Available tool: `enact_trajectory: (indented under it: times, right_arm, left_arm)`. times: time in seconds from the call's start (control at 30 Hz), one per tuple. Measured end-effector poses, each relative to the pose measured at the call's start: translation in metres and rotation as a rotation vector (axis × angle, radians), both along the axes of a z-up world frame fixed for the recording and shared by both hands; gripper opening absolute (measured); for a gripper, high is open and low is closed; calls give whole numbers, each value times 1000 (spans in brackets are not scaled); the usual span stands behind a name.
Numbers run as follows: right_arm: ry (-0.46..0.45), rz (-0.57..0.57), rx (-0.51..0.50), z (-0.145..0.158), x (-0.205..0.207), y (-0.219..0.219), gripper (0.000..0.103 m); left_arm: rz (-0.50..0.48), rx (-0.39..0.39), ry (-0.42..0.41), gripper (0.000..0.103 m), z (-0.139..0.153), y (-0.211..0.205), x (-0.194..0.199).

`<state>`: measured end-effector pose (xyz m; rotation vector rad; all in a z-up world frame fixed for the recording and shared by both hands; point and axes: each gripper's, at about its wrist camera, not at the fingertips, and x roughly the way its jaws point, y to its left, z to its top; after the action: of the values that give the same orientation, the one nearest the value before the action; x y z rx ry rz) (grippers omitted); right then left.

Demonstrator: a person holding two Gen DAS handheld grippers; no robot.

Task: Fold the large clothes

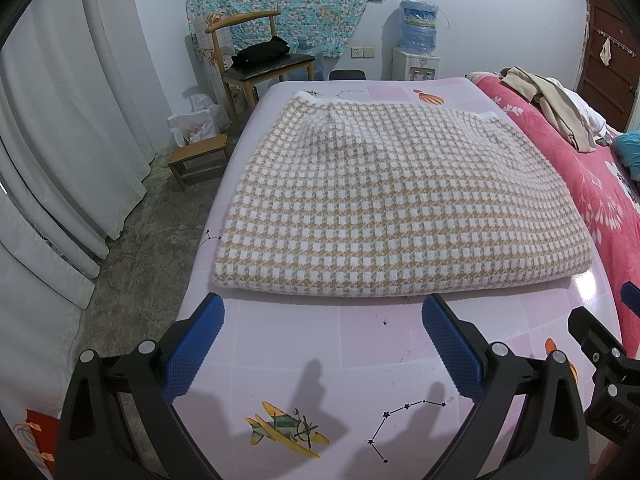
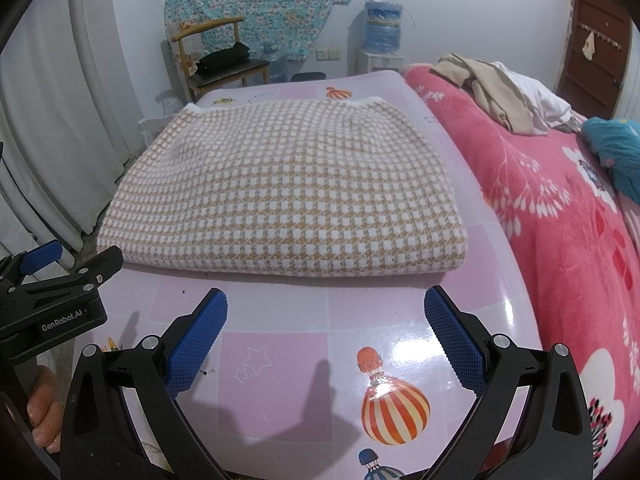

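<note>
A tan and white houndstooth garment (image 1: 392,208) lies folded into a thick rectangle on the pink patterned table (image 1: 320,344). It also shows in the right wrist view (image 2: 288,196). My left gripper (image 1: 322,308) is open and empty, a little short of the garment's near folded edge. My right gripper (image 2: 326,300) is open and empty, also just short of that edge, to the right of the left one. Each gripper's body shows at the edge of the other's view: the right one (image 1: 600,344) and the left one (image 2: 52,280).
A bed with a pink floral blanket (image 2: 560,232) adjoins the table on the right, with beige clothes (image 2: 488,88) piled on it. A wooden chair (image 1: 260,64), a low stool (image 1: 200,160), white curtains (image 1: 60,140) and a water dispenser (image 1: 416,40) stand beyond.
</note>
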<state>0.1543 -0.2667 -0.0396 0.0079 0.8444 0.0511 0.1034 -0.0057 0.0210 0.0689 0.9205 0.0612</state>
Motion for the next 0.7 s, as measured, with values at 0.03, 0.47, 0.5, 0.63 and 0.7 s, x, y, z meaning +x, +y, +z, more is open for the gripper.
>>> enact_trajectory:
  times: [0.03,0.47,0.5,0.63,0.7]
  right_arm:
    - [0,0,0,0,0,0,95]
    - [1,1,0,1,0,0,95]
    - [1,1,-1,1,0,-1,95]
    - [1,2,0,1,0,-1,95]
    - [2,3,0,1,0,-1,95]
  left_arm:
    - [0,0,-1,97,0,0,-1]
    - [3,0,0,97,0,0,-1]
    - [2,0,2,97,0,0,-1]
    - [7,-2,4,97,-1,-1,-3]
    - [10,-3,6,97,-1,-1,-3]
